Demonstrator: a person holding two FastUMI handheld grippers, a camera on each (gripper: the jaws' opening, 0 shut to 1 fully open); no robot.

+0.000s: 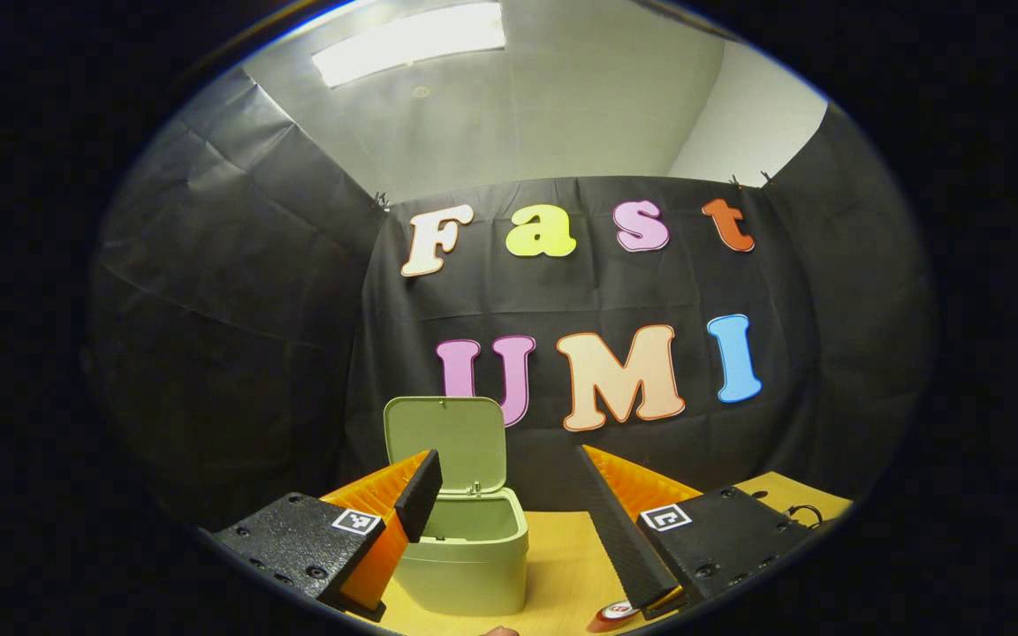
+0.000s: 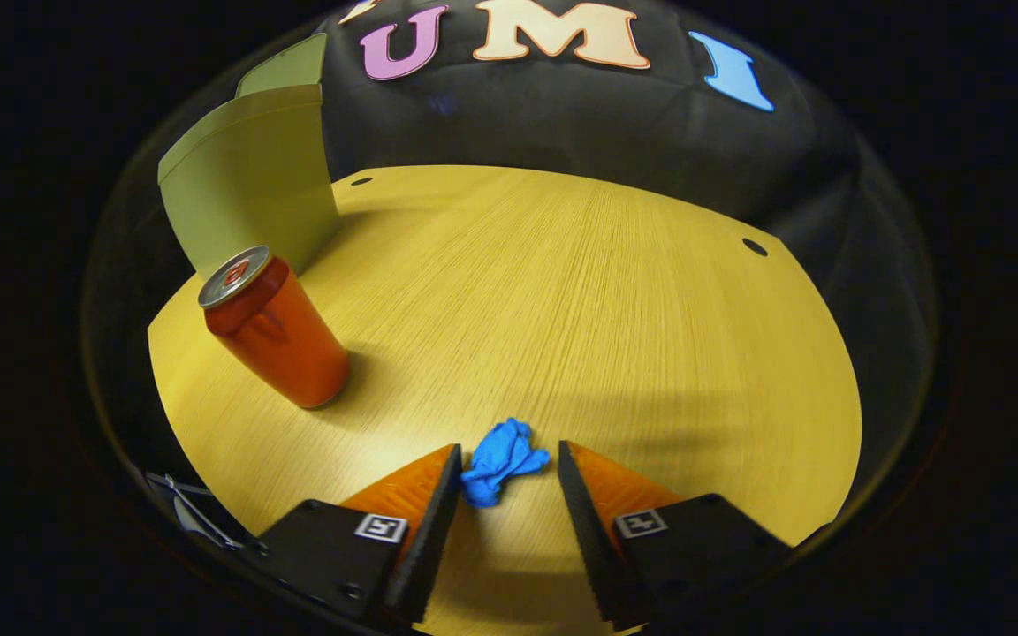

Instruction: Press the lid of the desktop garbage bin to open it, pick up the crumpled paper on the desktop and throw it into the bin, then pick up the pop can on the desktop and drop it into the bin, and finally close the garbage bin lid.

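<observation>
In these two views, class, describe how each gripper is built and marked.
The left gripper and the right gripper look alike: two long, wedge-shaped fingers with ribbed faces, each on a black bolted block carrying a small square black-and-white marker.

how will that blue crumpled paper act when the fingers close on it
The blue crumpled paper looks small and loosely wadded, so it will probably squash rather than resist. It likely weighs very little and could skid on the smooth wooden desktop if nudged on one side. Its lumpy shape makes rolling unlikely. The right hand-held gripper stands open around it.
</observation>
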